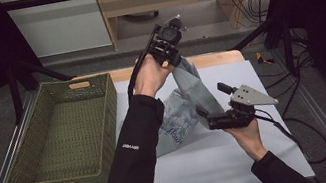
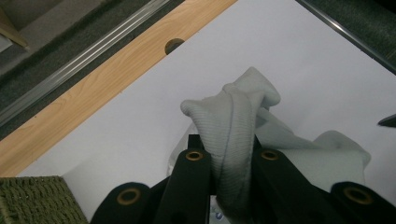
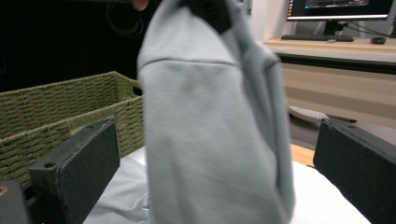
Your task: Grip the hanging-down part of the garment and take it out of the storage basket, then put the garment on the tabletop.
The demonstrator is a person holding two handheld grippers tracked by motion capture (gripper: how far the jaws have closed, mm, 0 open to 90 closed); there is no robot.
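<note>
My left fingers (image 2: 280, 182) pinch the ribbed cuff of the grey top (image 1: 192, 94), lifting it over the table's (image 1: 245, 168) far edge, while my right fingers (image 3: 74, 163) stand spread around the sleeve; soft, light, limp, so I'd grip hems.

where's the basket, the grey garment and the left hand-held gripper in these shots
basket (image 1: 104, 113): high view, on its right woven wall
grey garment (image 3: 210, 140): right gripper view, on the hanging sleeve's front
left hand-held gripper (image 2: 232, 156): left gripper view, midway between its tips, shut on the ribbed cuff
</note>
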